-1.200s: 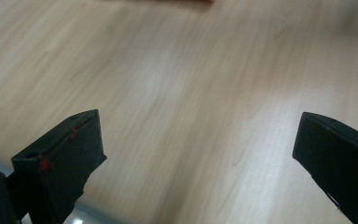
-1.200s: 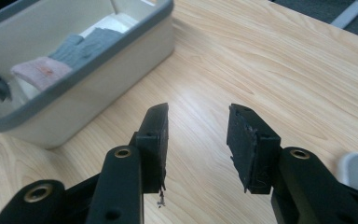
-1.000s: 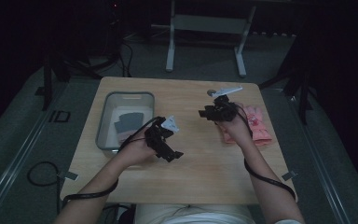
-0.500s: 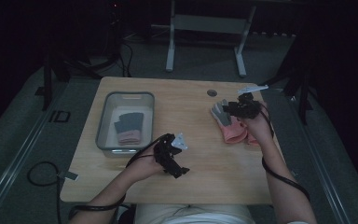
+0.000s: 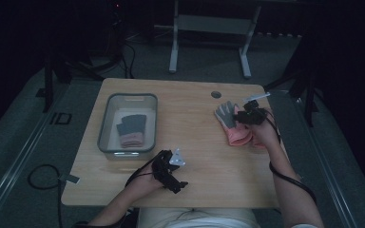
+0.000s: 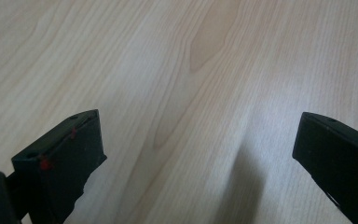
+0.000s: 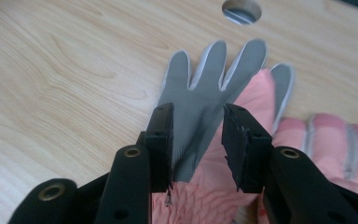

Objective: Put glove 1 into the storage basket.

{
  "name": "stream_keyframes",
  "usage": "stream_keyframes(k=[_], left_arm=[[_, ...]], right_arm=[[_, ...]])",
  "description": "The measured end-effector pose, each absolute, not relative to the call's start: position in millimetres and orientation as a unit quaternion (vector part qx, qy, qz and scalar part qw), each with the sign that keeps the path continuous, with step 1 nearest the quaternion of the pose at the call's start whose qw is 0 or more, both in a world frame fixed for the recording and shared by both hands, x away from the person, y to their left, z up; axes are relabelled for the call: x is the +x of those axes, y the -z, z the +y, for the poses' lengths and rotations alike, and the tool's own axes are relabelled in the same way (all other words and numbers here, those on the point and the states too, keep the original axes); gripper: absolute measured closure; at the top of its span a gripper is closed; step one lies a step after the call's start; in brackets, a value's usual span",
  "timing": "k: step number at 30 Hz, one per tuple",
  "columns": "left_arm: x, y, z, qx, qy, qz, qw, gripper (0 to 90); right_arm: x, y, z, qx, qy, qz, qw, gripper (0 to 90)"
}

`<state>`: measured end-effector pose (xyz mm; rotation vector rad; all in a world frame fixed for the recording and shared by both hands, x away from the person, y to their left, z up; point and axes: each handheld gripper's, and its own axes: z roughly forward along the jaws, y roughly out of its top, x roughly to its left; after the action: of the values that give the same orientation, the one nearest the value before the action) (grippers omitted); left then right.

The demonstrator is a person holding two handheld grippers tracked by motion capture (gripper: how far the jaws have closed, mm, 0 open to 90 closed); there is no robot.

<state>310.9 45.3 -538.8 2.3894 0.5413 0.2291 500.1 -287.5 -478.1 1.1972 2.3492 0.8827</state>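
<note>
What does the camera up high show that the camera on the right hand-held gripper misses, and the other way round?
The high view alone takes in the clear bin with folded gloves inside, the left hand-held gripper near the table's front edge, and the person's forearms. The right gripper view alone shows its jaws up close: they have just been closing around the grey-palmed glove, pads not yet pressing, with ribbed pink cuff between them. Both show that glove, the wooden table and its round hole.
</note>
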Motion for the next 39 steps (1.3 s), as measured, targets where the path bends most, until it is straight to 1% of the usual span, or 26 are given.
stream_keyframes(k=[2,7,9,13,14,15,16,17,20,22,23,24,29,32,36,37,38,39], left_arm=[[309,542,48,0.91,-0.084,0.217,0.343,1.5],[304,549,54,0.898,-0.109,0.234,0.357,1.5],[302,550,55,0.896,-0.114,0.234,0.358,1.5],[299,552,55,0.898,-0.118,0.228,0.357,1.5],[297,552,54,0.9,-0.121,0.222,0.354,1.5],[297,552,54,0.9,-0.121,0.222,0.354,1.5],[297,553,54,0.902,-0.115,0.22,0.352,1.5],[296,554,55,0.902,-0.12,0.219,0.351,1.5],[295,555,55,0.899,-0.121,0.222,0.357,1.5],[293,557,57,0.894,-0.125,0.225,0.366,1.5],[293,557,57,0.894,-0.125,0.225,0.366,1.5],[292,557,58,0.893,-0.124,0.226,0.369,1.5],[291,558,61,0.894,-0.127,0.226,0.367,1.5],[292,558,63,0.891,-0.126,0.23,0.371,1.5],[291,559,62,0.893,-0.127,0.227,0.366,1.5],[291,559,62,0.893,-0.127,0.227,0.366,1.5],[290,560,60,0.894,-0.133,0.223,0.365,1.5],[290,559,60,0.895,-0.134,0.222,0.363,1.5]], right_arm=[[503,485,-283,0.426,-0.307,0.833,0.174,62.7],[511,500,-272,0.428,-0.286,0.84,0.169,61.4],[514,506,-268,0.427,-0.266,0.846,0.178,61.3],[516,514,-266,0.427,-0.257,0.85,0.172,60.7],[517,516,-266,0.427,-0.257,0.85,0.17,63.0],[517,516,-266,0.427,-0.257,0.85,0.17,63.0],[518,518,-265,0.429,-0.255,0.851,0.162,71.7],[518,520,-264,0.428,-0.253,0.853,0.158,73.4],[518,523,-263,0.443,-0.249,0.847,0.158,82.4],[518,521,-264,0.459,-0.256,0.836,0.159,86.5],[518,521,-264,0.459,-0.256,0.836,0.159,86.5],[515,517,-265,0.478,-0.27,0.82,0.162,88.2],[500,501,-263,0.494,-0.308,0.796,0.168,88.8],[488,482,-258,0.497,-0.33,0.783,0.175,88.9],[468,455,-240,0.501,-0.346,0.771,0.186,88.9],[468,455,-240,0.501,-0.346,0.771,0.186,88.9],[456,442,-228,0.501,-0.357,0.766,0.188,88.9],[452,437,-224,0.501,-0.36,0.764,0.19,88.9]])
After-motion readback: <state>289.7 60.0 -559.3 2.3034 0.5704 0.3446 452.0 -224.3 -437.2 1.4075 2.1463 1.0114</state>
